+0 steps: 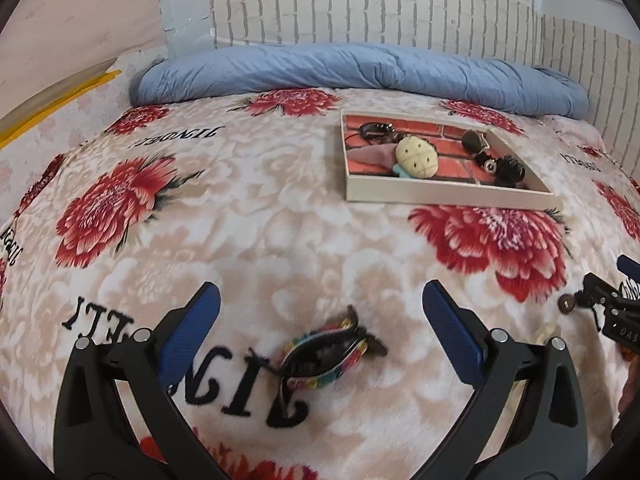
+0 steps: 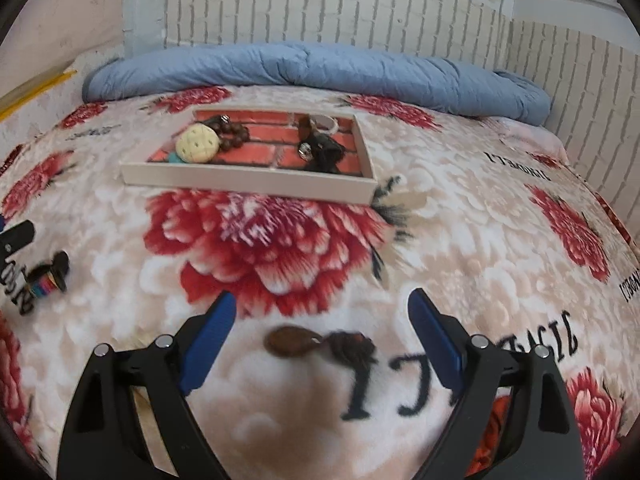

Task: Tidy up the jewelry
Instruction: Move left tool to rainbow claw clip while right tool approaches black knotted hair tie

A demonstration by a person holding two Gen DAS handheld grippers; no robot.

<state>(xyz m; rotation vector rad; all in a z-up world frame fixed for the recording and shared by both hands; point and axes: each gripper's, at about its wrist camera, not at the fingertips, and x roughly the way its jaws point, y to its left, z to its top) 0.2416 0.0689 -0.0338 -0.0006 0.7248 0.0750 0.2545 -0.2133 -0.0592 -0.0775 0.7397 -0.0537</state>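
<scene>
My left gripper (image 1: 320,312) is open over a multicoloured beaded bracelet (image 1: 324,354) that lies on the flowered blanket between its blue fingers. My right gripper (image 2: 322,314) is open over a brown stone pendant (image 2: 292,342) with a dark tassel (image 2: 352,346) on the blanket. A shallow white tray (image 1: 448,194) with a brick-pattern floor sits further back and holds a cream cookie-shaped charm (image 1: 416,156), dark beads (image 1: 376,130) and black pieces (image 1: 508,168). The tray also shows in the right wrist view (image 2: 248,180).
A rolled blue quilt (image 1: 360,72) lies along the back of the bed against a white brick-pattern wall. The flowered blanket (image 1: 248,220) covers the bed. The right gripper's body shows at the right edge of the left view (image 1: 616,312); the left gripper's body shows at the left edge of the right view (image 2: 16,264).
</scene>
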